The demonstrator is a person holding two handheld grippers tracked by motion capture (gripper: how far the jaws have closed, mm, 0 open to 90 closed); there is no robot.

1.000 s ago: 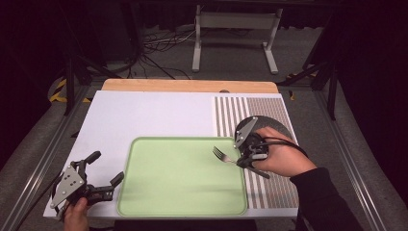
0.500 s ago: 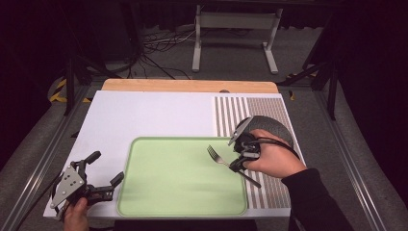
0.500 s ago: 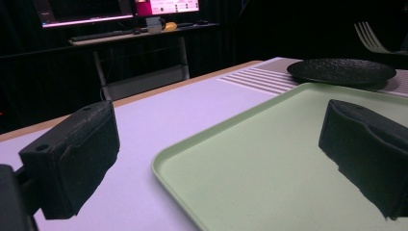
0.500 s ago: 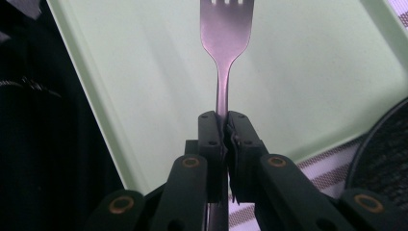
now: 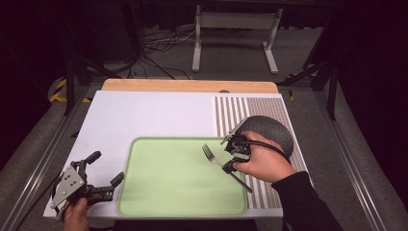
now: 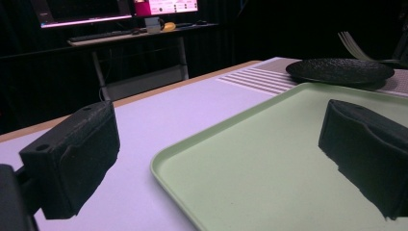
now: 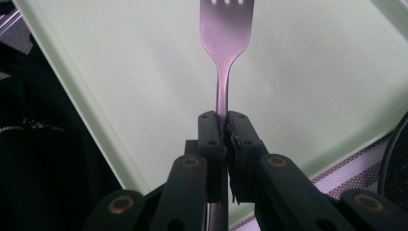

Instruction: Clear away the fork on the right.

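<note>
1. Right claw [image 5: 230,166] is clamped tight on a fork [image 5: 211,155], pads squeezing the handle partway down. In the right gripper view the claw [image 7: 224,139] has the fork [image 7: 226,33] sticking straight out ahead, tines pointing away from the hand.

2. From the high view the fork hangs over the right part of the green tray [image 5: 168,192], tines aimed toward the tray's middle and the handle end poking back past the claw toward the tray's right edge. Can't tell if the tines actually touch the tray surface or just float over it.

3. The hand [image 5: 264,163] holding that gripper sits over the striped mat [image 5: 226,110] on the right side of the tabletop [image 5: 144,115], with a cable looping off the gripper.

4. There's a dark round plate [image 5: 274,127] right behind that hand, lying on the striped mat, just beside the tray's far right corner. The left gripper view shows the same plate [image 6: 339,70] lying flat, with the fork tines [image 6: 353,45] visible above it.

5. Left claw [image 5: 106,167] is wide apart with nothing in it, parked at the near left corner of the tabletop. One finger [image 6: 370,149] hangs over the tray [image 6: 250,159], the other finger [image 6: 77,154] over bare white tabletop [image 6: 192,106], so the tray's left rim runs between them.
</note>
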